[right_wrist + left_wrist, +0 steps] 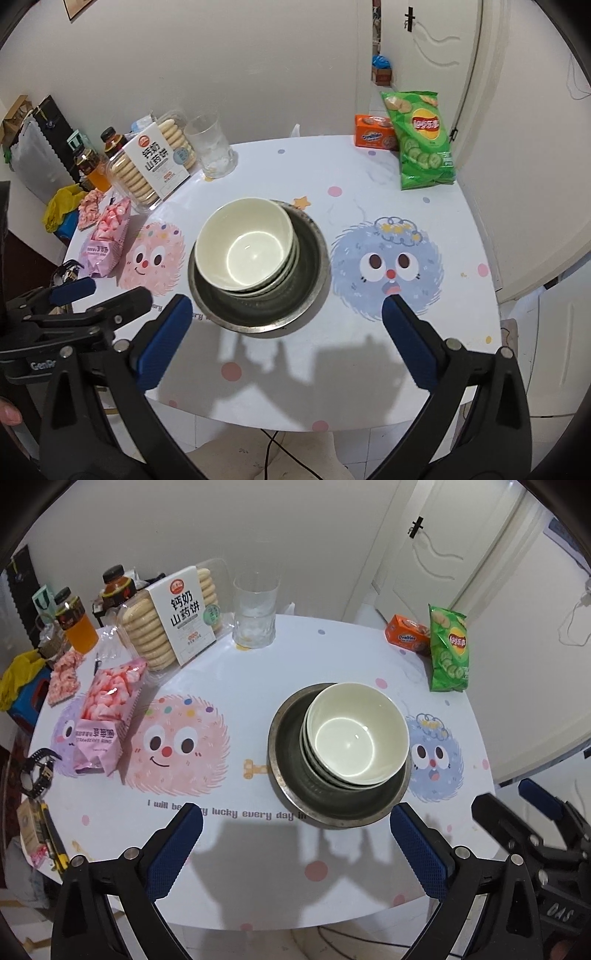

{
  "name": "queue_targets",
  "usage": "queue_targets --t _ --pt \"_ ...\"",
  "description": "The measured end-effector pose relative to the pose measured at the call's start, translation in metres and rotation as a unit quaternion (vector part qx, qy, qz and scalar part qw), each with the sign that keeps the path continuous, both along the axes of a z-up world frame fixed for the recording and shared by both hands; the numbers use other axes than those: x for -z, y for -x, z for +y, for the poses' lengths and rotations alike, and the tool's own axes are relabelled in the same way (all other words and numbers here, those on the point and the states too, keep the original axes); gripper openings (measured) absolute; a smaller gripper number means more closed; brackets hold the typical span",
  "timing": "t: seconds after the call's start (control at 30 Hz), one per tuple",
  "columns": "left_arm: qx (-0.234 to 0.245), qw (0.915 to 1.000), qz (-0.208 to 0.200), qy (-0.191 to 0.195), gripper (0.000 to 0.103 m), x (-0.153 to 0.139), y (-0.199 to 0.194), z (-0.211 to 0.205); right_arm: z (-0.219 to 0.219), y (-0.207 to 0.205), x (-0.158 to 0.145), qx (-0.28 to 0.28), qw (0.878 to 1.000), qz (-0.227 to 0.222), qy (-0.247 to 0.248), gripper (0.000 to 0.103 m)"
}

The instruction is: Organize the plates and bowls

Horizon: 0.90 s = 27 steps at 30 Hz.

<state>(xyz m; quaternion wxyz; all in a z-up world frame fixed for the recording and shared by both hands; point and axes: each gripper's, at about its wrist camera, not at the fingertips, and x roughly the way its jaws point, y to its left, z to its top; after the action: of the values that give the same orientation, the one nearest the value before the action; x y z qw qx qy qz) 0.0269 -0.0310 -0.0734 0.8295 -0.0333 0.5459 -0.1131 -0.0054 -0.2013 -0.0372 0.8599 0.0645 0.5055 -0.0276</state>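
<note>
A stack of pale green bowls [356, 734] sits tilted inside a wide metal dish [295, 771] in the middle of the table [258, 867]. The same stack [243, 247] and metal dish [314, 266] show in the right wrist view. My left gripper [295, 834] is open and empty, above the table's near edge, short of the dish. My right gripper [286, 321] is open and empty, just in front of the dish. The right gripper also shows at the right of the left wrist view [517, 801], and the left gripper at the left of the right wrist view [107, 291].
Along the back left stand a biscuit box [177, 616], a glass [255, 616], two juice bottles [75, 622] and a pink snack bag [105, 723]. A green chip bag [448, 650] and an orange box [406, 633] sit at the back right. A watch [38, 771] lies at the left edge.
</note>
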Motion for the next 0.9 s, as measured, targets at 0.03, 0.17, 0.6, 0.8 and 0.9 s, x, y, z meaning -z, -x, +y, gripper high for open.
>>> queue_targets --t 0.03,0.17,0.6,0.8,0.9 --pt "0.002 0.9997 -0.013 -0.018 0.103 -0.004 0.003 -0.003 -0.001 0.0 0.0 0.001 1.0 0.001 0.001 0.102" --pt "0.0 0.9953 -0.067 -0.069 0.103 -0.018 0.013 -0.012 -0.005 0.001 -0.004 -0.001 1.0 -0.006 0.0 0.102" --pt "-0.024 0.9948 -0.079 -0.06 0.103 -0.023 0.017 -0.006 -0.007 -0.001 -0.002 -0.005 1.0 0.003 0.003 0.102" --pt "-0.039 0.9952 -0.065 -0.062 0.103 -0.017 0.019 -0.001 -0.008 -0.002 0.002 -0.004 1.0 0.01 0.013 0.102" --pt "-0.04 0.995 -0.066 -0.064 0.103 -0.018 0.021 0.0 -0.008 -0.003 0.003 -0.006 1.0 0.013 0.013 0.102"
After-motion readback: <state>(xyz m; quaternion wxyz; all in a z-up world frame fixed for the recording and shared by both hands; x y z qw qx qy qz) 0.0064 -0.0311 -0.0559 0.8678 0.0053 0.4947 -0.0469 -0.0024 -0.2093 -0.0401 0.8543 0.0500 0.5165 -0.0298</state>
